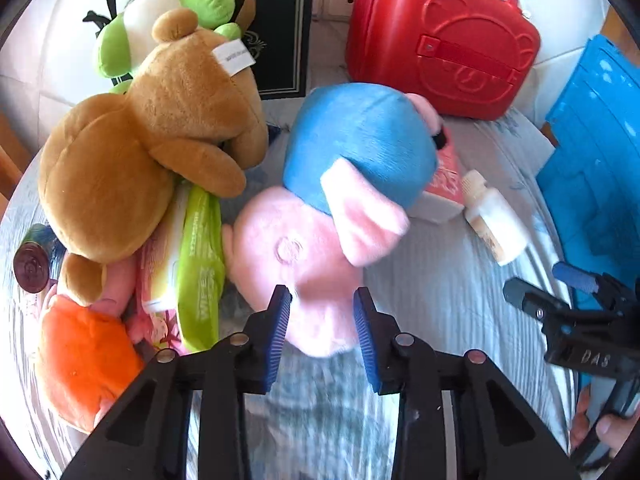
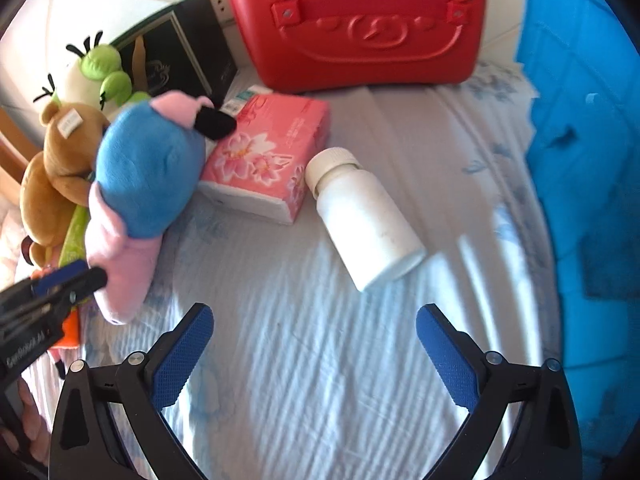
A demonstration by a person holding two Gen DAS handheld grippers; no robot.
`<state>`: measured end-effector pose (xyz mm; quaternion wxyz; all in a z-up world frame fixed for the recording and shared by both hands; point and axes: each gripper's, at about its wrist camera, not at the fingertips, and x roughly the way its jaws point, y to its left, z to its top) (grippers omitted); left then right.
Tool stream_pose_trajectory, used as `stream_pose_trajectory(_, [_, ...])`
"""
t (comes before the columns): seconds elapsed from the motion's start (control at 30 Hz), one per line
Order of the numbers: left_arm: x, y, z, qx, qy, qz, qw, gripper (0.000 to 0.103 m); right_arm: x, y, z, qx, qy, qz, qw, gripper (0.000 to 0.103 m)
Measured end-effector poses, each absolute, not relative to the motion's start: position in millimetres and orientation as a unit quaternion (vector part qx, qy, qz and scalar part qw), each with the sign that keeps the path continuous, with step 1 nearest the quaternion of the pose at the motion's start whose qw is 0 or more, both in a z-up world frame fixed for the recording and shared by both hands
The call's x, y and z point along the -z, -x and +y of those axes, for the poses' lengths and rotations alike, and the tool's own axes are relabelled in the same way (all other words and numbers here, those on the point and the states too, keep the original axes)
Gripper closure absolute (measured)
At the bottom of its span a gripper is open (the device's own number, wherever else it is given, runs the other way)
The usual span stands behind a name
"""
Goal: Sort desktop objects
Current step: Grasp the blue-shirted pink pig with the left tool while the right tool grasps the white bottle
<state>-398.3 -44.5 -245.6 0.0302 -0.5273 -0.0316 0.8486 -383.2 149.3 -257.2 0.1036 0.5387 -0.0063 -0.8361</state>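
My left gripper (image 1: 322, 316) has the pink end of the pig plush (image 1: 320, 216) between its pads, which look pressed into the fabric on both sides, so I take it as clamped on the toy rather than merely straddling it. From those pads the pig runs straight away from me, pink end nearest, blue body farther off and tipped a little right; its long axis lies nearly along my left fingers, so I judge any lift should pull back along that line instead of twisting. My right gripper (image 2: 314, 344) hangs spread wide over bare bedspread (image 2: 304, 360) with nothing between its pads. The bottle (image 2: 362, 216) lies on its side ahead of it and slightly right, base toward the fingers, cap pointing away and left, so its axis sits diagonal to my right jaws; I judge the right hand would need to turn a little to close across the body. The right hand is plainly the nearer one to the bottle, the left to the plush pile. Just beyond the bottle's cap sits the tissue pack (image 2: 268, 156), close beside it though I cannot tell whether they touch, and the pig's blue body leans against the pack's left edge. Left of the pig, the bear (image 1: 148, 152) lies over the wipes (image 1: 200, 256). Farthest back stands the red case (image 2: 360, 20), with the blue bin (image 2: 588, 152) along the right.
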Motion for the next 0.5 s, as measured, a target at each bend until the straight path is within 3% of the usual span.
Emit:
stream_pose_trajectory(0.07, [238, 386, -44, -0.854, 0.519, -0.022, 0.029, 0.07, 253, 380, 150, 0.839, -0.535, -0.005, 0.1, 0.0])
stream_pose_trajectory(0.13, [228, 388, -44, -0.859, 0.511, -0.011, 0.026, 0.06, 252, 385, 154, 0.841, -0.533, -0.003, 0.095, 0.0])
stream_pose_trajectory(0.2, [227, 394, -41, -0.863, 0.504, 0.006, 0.02, 0.025, 251, 388, 156, 0.842, -0.532, 0.001, 0.089, 0.0])
stream_pose_trajectory(0.23, [228, 400, -40, -0.864, 0.503, 0.015, 0.017, 0.021, 252, 391, 157, 0.843, -0.531, 0.006, 0.085, 0.0])
stream_pose_trajectory(0.5, [256, 455, -27, -0.836, 0.545, 0.069, -0.002, 0.021, 268, 439, 161, 0.842, -0.535, 0.046, 0.06, 0.0])
